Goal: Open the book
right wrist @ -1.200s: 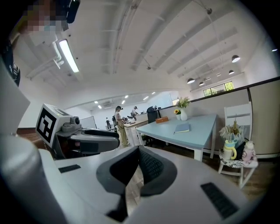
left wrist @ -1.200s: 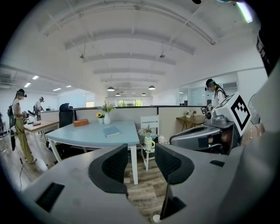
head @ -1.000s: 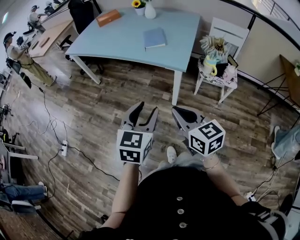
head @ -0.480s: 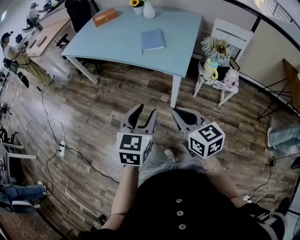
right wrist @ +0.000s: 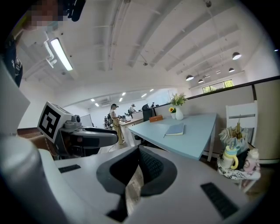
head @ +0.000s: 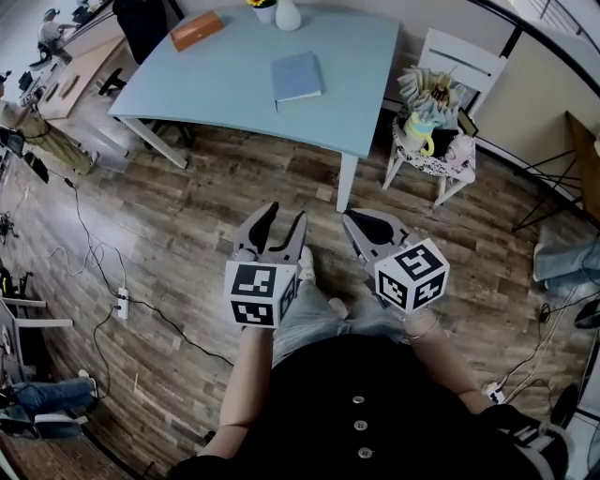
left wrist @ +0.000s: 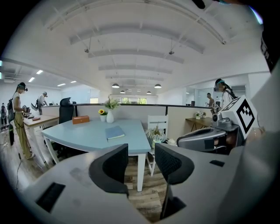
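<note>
A closed light-blue book [head: 296, 76] lies flat on the pale blue table [head: 216, 84], far ahead of both grippers. It also shows in the left gripper view as the book [left wrist: 115, 132] and in the right gripper view as the book [right wrist: 175, 129]. My left gripper [head: 286, 214] is held over the wooden floor, well short of the table, jaws apart and empty; the left gripper [left wrist: 141, 153] shows a clear gap. My right gripper [head: 356, 223] is beside it with its tips together on nothing, as the right gripper [right wrist: 139, 151] confirms.
An orange box [head: 197, 30] and a white vase [head: 287, 14] stand at the table's far side. A white stool [head: 436, 150] loaded with small items is right of the table leg [head: 346, 183]. Cables and a power strip [head: 122, 302] lie on the floor at left.
The table and book have slid down and left in the head view as the person steps closer. Both grippers keep the same pose in front of the body.
</note>
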The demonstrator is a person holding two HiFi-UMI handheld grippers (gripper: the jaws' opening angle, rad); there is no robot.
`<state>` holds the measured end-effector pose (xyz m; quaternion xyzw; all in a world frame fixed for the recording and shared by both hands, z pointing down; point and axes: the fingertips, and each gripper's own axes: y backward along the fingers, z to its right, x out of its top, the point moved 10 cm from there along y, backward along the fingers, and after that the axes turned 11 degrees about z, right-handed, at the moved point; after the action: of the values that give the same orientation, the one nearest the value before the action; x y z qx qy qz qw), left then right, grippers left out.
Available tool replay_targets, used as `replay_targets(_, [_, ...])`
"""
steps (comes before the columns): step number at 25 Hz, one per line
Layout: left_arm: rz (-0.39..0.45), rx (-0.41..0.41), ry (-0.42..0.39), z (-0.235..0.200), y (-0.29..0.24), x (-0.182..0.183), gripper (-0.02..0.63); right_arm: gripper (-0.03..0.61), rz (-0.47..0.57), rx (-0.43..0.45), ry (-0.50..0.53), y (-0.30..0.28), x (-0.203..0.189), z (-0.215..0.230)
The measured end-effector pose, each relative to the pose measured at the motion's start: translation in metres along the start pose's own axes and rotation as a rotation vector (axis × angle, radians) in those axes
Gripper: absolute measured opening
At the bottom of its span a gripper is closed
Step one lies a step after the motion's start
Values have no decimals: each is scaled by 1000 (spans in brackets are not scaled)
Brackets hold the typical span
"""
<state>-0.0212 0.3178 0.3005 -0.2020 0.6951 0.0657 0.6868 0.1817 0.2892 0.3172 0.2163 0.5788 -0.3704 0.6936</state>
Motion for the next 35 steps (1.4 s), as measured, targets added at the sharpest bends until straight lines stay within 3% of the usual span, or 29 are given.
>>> replay_targets(17, [27,-140,-20,-98,-120,34,175,2,32,-140,-9,-107,31,62])
replay_targets(35, [81,-251,-25,-188,-194,63,175,2,59,-234,49,-207,66,85])
